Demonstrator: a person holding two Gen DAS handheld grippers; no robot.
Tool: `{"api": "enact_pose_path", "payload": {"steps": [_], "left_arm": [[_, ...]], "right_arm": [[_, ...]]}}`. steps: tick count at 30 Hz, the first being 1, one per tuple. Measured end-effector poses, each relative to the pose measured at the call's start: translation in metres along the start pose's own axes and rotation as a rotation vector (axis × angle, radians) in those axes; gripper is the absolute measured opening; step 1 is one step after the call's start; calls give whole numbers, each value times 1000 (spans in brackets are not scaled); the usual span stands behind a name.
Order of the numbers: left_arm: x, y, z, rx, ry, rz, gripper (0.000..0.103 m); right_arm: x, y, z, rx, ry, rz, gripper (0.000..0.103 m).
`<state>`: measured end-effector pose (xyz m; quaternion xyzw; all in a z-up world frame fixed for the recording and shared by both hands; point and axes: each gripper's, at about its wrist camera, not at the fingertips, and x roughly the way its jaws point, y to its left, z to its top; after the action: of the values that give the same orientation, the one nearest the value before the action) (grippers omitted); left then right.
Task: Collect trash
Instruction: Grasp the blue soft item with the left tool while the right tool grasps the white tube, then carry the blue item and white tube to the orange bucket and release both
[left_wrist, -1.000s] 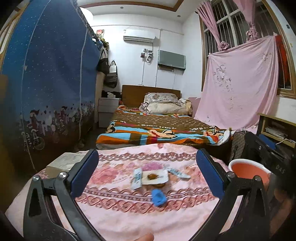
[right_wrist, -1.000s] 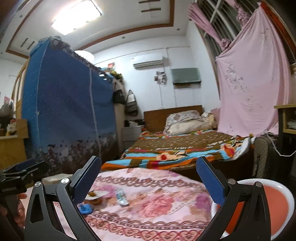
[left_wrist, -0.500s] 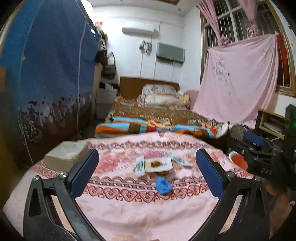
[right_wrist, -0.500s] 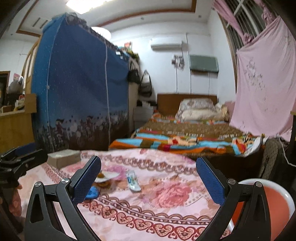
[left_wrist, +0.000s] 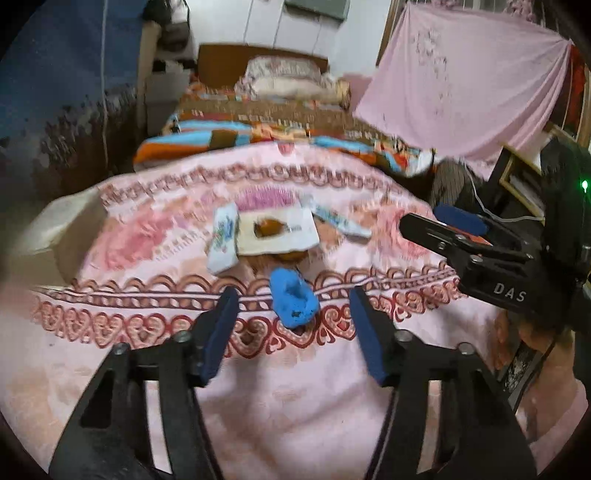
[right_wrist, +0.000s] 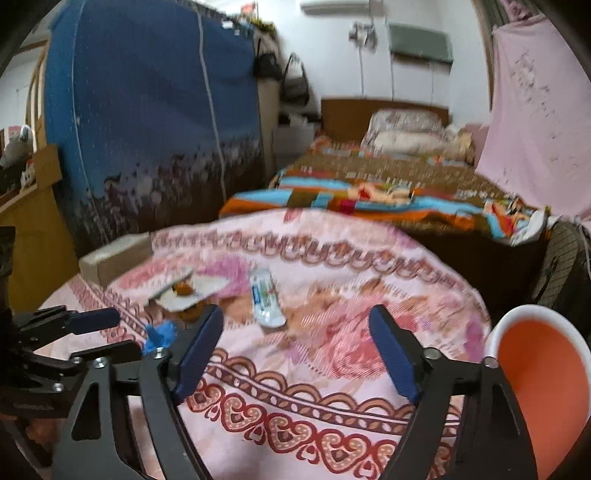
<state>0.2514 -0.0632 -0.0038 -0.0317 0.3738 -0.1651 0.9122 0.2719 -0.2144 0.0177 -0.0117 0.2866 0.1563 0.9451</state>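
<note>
Trash lies on the pink patterned cloth (left_wrist: 295, 387): a crumpled blue scrap (left_wrist: 293, 302), a white paper with brown food bits (left_wrist: 275, 234), a white wrapper (left_wrist: 223, 240) left of it and another wrapper (left_wrist: 341, 223) to the right. My left gripper (left_wrist: 291, 314) is open and empty, its jaws just short of the blue scrap. My right gripper (right_wrist: 295, 334) is open and empty above the cloth, with a wrapper (right_wrist: 266, 299) ahead of it and the blue scrap (right_wrist: 159, 336) at its left. The left gripper (right_wrist: 92, 325) shows at the left edge there.
An orange bin with a white rim (right_wrist: 543, 384) stands at the right of the right wrist view. A beige box (right_wrist: 114, 254) sits at the cloth's far left. A bed (left_wrist: 280, 122) lies beyond, a blue wardrobe (right_wrist: 147, 110) on the left.
Both grippers have tilted down and moved toward the cloth. The left gripper's jaws have narrowed and come close to the blue scrap. The right gripper's jaws have also narrowed.
</note>
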Motion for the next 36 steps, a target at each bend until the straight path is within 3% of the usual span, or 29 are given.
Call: {"api": "enact_pose_path", "payload": {"steps": [4, 8, 11, 13, 18, 21, 28, 33, 36], "left_arm": [[18, 5, 4, -27, 86, -4, 24], [19, 10, 7, -60, 84, -16, 14], [20, 12, 5, -71, 83, -27, 14], [20, 15, 6, -81, 78, -39, 14], [18, 19, 4, -106, 77, -57, 14], [17, 19, 4, -108, 72, -57, 13], [-1, 20, -1, -111, 6, -79, 13], [-26, 11, -5, -63, -111, -75, 13], [-41, 1, -7, -8, -185, -63, 13]], "right_arm": [[22, 1, 2, 2, 106, 40, 63], [40, 10, 8, -44, 158, 42, 61], [56, 19, 10, -89, 198, 23, 57], [66, 22, 9, -104, 225, 22, 47], [73, 18, 7, -89, 251, 55, 35], [70, 18, 6, -84, 244, 69, 22], [53, 22, 5, -86, 186, 68, 21], [17, 17, 3, -35, 63, 71, 21], [-14, 13, 0, -5, -60, 64, 21]]}}
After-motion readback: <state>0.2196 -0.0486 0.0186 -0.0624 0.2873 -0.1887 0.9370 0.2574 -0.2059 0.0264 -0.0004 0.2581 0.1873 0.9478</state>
